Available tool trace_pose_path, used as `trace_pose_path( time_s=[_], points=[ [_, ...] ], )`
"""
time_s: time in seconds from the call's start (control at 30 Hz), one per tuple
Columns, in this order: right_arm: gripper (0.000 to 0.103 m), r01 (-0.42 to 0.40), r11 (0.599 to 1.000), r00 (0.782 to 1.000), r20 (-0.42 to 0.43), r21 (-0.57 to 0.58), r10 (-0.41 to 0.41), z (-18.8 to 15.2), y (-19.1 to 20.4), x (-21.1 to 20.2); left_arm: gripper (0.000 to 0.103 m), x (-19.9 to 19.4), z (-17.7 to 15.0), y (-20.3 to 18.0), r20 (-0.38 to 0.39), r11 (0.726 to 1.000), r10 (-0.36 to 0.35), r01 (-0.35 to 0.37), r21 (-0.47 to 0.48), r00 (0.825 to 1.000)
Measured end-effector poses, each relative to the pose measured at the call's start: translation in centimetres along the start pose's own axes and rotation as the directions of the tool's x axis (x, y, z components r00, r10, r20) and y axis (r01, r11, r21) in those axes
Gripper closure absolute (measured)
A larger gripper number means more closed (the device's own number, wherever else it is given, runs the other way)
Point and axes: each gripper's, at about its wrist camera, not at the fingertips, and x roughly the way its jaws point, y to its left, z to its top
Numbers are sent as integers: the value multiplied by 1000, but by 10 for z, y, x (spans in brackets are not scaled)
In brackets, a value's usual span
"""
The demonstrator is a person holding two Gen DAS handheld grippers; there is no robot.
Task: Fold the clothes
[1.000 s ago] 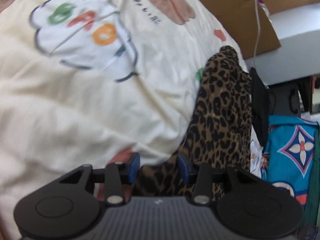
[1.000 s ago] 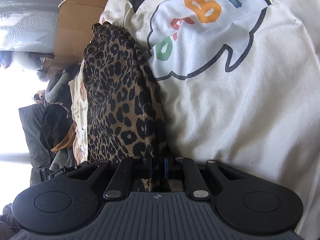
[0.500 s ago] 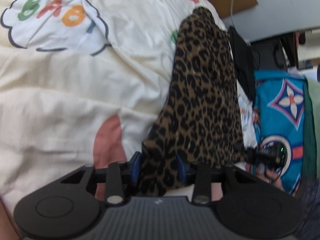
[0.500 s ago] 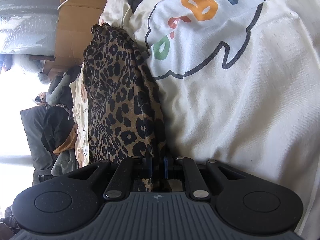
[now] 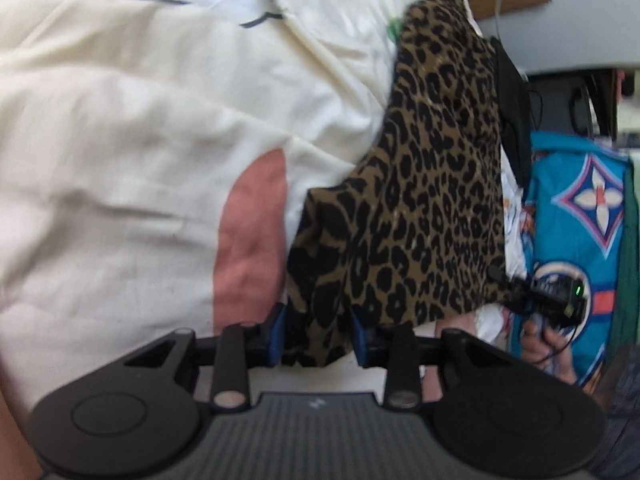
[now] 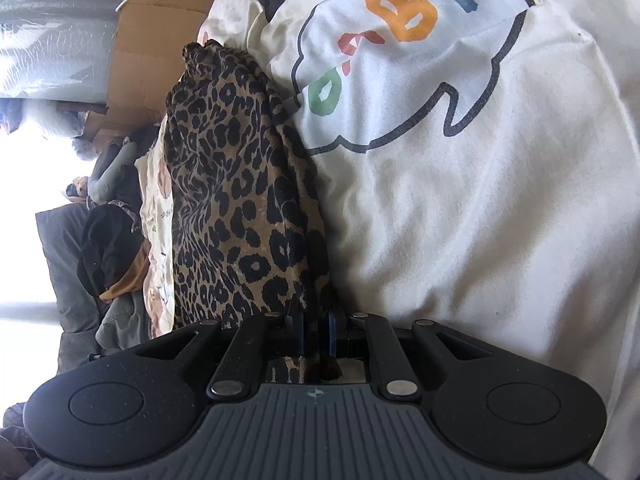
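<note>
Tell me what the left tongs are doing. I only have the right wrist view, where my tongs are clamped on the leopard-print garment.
Observer: The left tongs have a bunched end of the leopard-print garment between their blue pads. The pads stand apart, so I cannot tell whether they pinch it.
Operator: What is beside them?
Observer: A pink patch printed on the cream bedsheet, just left of the pads.
Operator: Anything on the garment's other side?
Observer: A blue patterned cloth lies to its right.
</note>
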Motion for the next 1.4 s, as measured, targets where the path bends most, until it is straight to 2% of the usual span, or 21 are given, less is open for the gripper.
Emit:
trace_pose_path(
  time_s=[0.03,0.13,0.33,0.47,0.57,0.63,0.8,0.87,0.97,1.07,1.1,1.4],
  points=[
    [98,5,1000,1000,3,-12,-5,-1,3,-1,88,-1,0,0,-2,1000,0,0,-14,1000],
    [99,1,998,1000,21,-55,0,-4,18,-7,93,-4,-1,-1,-9,999,-1,0,-54,1000],
    [99,-42,997,996,75,-61,46,-10,34,-25,95,-12,-1,-7,-21,992,-7,5,-122,1000],
    [100,-69,995,992,98,-76,76,-12,44,-36,95,-31,3,-22,-10,991,54,-55,-121,998],
    [100,-99,991,988,106,-90,109,-15,49,-42,96,-46,3,-33,-4,990,66,-66,-125,998],
    [100,-118,988,986,104,-95,128,-18,51,-46,96,-55,3,-42,-21,992,81,-83,-94,996],
    [100,-158,983,982,93,-97,167,-29,56,-54,96,-74,0,-50,-61,991,91,-96,-91,994],
    [100,-172,981,978,107,-89,181,-34,56,-60,96,-80,-5,-52,-61,991,74,-80,-109,995],
    [100,-197,979,969,143,-60,203,-36,53,-65,96,-83,-3,-53,-30,990,42,-45,-133,999],
    [99,-195,979,966,162,-59,203,-30,55,-64,96,-88,6,-55,34,987,21,-16,-157,999],
    [99,-194,979,965,170,-59,201,-26,56,-64,96,-90,10,-56,49,986,35,-27,-166,998],
    [99,-219,973,938,260,-70,230,6,67,-62,96,-99,50,-79,148,989,13,10,-150,989]
  ],
)
